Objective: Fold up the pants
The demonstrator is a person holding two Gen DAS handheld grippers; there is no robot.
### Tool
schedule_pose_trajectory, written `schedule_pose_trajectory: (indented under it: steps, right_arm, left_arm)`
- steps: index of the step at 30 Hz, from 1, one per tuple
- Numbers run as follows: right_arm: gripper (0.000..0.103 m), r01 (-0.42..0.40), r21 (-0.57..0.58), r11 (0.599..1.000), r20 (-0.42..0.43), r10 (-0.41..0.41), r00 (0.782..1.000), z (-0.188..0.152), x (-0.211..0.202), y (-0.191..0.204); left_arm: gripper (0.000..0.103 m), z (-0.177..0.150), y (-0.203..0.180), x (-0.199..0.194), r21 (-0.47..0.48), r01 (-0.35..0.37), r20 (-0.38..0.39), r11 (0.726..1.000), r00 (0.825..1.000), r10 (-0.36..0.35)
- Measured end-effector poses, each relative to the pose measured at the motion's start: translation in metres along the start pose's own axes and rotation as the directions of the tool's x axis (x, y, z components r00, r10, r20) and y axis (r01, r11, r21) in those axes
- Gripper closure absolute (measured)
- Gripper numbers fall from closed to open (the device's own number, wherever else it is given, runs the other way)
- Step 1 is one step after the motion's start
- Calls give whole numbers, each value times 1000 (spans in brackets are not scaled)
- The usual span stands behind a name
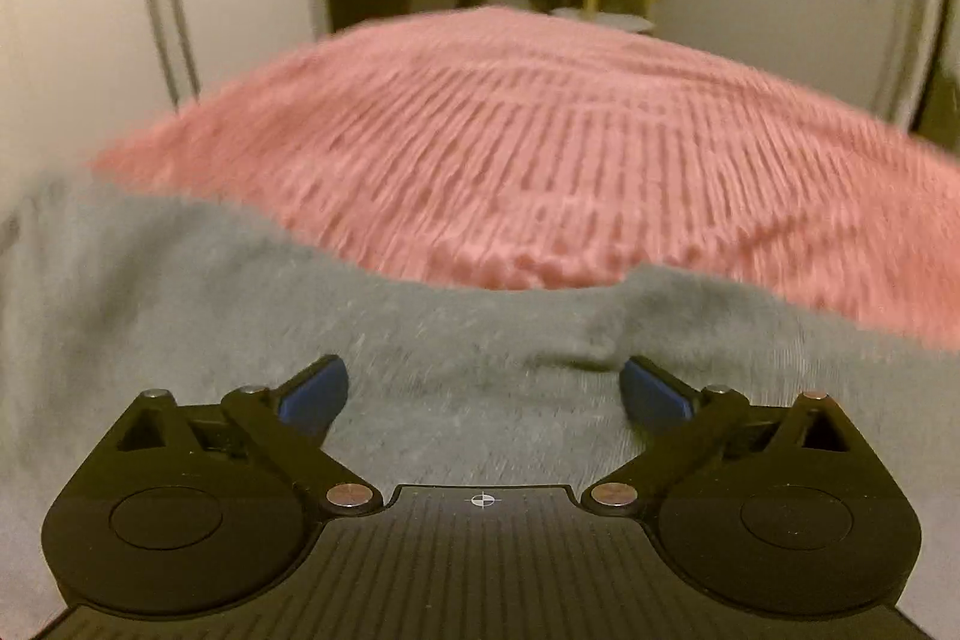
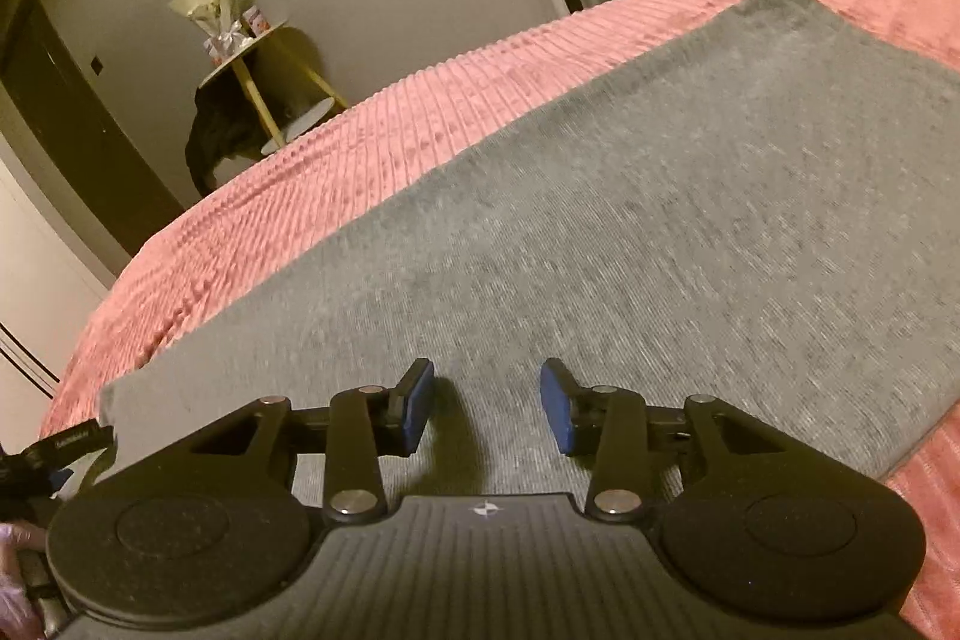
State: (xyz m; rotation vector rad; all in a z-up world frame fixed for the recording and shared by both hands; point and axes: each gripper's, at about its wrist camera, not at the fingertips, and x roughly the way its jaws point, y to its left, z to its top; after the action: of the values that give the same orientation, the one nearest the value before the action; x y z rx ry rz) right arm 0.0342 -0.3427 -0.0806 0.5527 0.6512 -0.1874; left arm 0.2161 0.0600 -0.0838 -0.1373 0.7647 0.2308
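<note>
Pants (image 2: 600,232): grey, spread flat on the pink ribbed bedspread (image 2: 336,148), which borders them on both sides.
Left gripper (image 1: 483,391): jaws wide apart, holding nothing, low over the pants' edge by a small pucker.
Right gripper (image 2: 486,412): jaws partly apart, empty, above the cloth.
Doing it well: each should probably pinch only the pants' edge, not the bedspread, then lift evenly.

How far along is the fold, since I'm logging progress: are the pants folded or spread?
Folded, it seems: the gray pants lie as one flat slab on the pink bedspread, no separate legs showing. Fold count: cannot tell.
</note>
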Motion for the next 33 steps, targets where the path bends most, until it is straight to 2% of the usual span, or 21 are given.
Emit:
schedule_pose_trajectory:
  steps: [3,5,7,9,11,13,14,16,19,21,23,25,27,29,31,33]
  right_arm:
    - [55,-18,7,1000,3,18,1000,2,2,1]
    - [55,-31,31,999,7,31,999,2,2,-3]
    - [55,-46,58,997,10,45,999,1,1,-7]
    - [55,-59,83,995,11,58,998,1,-1,-11]
    - [55,-73,111,991,14,72,997,1,-1,-15]
    - [55,-90,150,985,20,88,996,1,-2,-21]
    - [55,-97,176,980,25,95,995,0,-3,-26]
    - [56,-107,224,969,32,102,994,-1,-6,-34]
    - [56,-107,312,944,49,96,994,-4,-14,-52]
    - [56,-116,373,921,56,102,993,-7,-17,-64]
    - [56,-109,388,915,54,96,994,-7,-18,-67]
    - [56,-73,341,937,33,66,997,-4,-18,-58]
    - [53,-37,217,975,7,37,999,2,-15,-34]
    - [52,-65,100,993,-7,66,998,8,-6,-6]
    - [52,-112,11,994,-33,112,993,11,7,25]
    - [52,-167,-74,983,-70,162,984,14,24,59]
  left_arm:
    - [8,0,8,-21,-64,20,-9,998,1000,-21]
    - [9,-7,6,-47,-87,91,16,992,996,-90]
    - [8,-20,2,-70,-98,175,59,980,984,-170]
    - [7,-35,-5,-78,-68,208,55,976,977,-204]
    - [6,-50,-15,-61,31,148,-5,989,989,-148]
    - [5,-59,-24,-63,165,91,52,982,994,-101]
    - [5,-57,-24,-66,165,82,46,983,995,-91]
    - [6,-50,-11,-68,62,93,7,994,996,-93]
    - [6,-46,20,-79,-89,78,0,993,997,-79]
    - [6,-50,38,-86,-111,29,4,993,1000,-29]
    - [7,-56,50,-86,-96,-68,-12,993,998,67]
    - [14,-60,59,-94,-104,-115,6,988,993,116]
    - [14,-56,63,-105,-121,-163,19,979,986,167]
    - [9,-52,68,-116,-144,-234,69,962,967,245]
    - [7,-51,79,-123,-173,-293,112,941,943,314]
    - [7,-54,92,-117,-196,-334,75,922,932,354]
